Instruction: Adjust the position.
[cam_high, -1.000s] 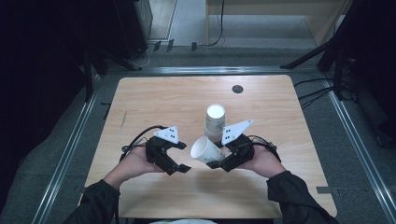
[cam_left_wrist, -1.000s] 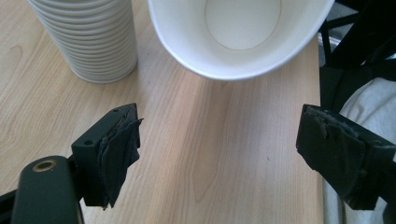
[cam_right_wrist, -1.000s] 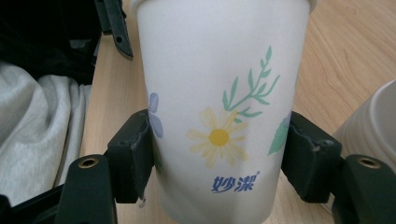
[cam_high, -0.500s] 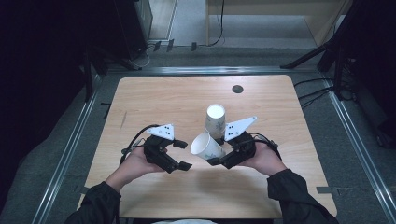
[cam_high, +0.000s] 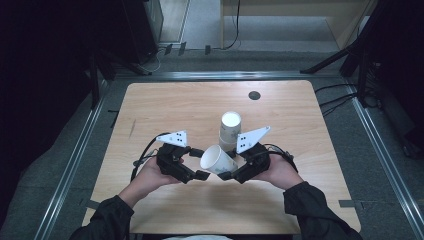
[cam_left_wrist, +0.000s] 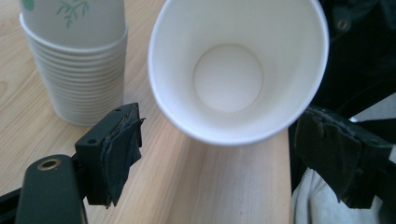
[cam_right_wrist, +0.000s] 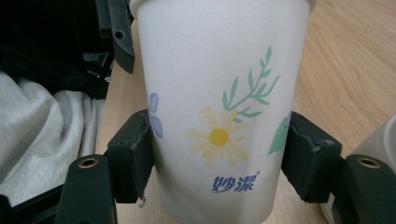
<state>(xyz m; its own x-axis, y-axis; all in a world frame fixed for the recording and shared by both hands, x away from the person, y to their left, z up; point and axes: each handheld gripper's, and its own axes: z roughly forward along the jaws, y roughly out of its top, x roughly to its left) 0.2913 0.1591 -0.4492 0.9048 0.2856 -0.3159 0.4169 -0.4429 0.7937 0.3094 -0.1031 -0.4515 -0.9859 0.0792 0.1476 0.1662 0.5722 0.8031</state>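
- Bench (cam_high: 165, 107) — pale wood top, rounded corners, with a small dark round inset (cam_high: 254, 95) at about 1 o'clock from its centre.
- Left tool (cam_high: 197, 163) — held in the person's left hand (cam_high: 159, 170) at about 7 o'clock from the bench centre; grey three-cornered plate on top. In the left gripper view its two black padded jaws stand well apart, nothing between the pads; the open mouth of the paper cup (cam_left_wrist: 238, 70) faces it, just beyond the jaws.
- Paper cup (cam_high: 218, 160) — white, lying tilted between the two tools at about 6 o'clock from the bench centre, mouth turned toward the left tool, off the bench surface. Side print: a yellow daisy, green sprig, blue petals and blue lettering, seen in the right gripper view (cam_right_wrist: 219, 112).
- Stack of paper cups (cam_high: 230, 131) — nested, upright on the bench, just behind the held cup, at about 12 o'clock from it; many rims visible in the left gripper view (cam_left_wrist: 77, 70).
- Right tool (cam_high: 235, 169) — in the right hand (cam_high: 277, 172) at about 5 o'clock; jaws clamped on the paper cup, one pad pressing each side of its wall.
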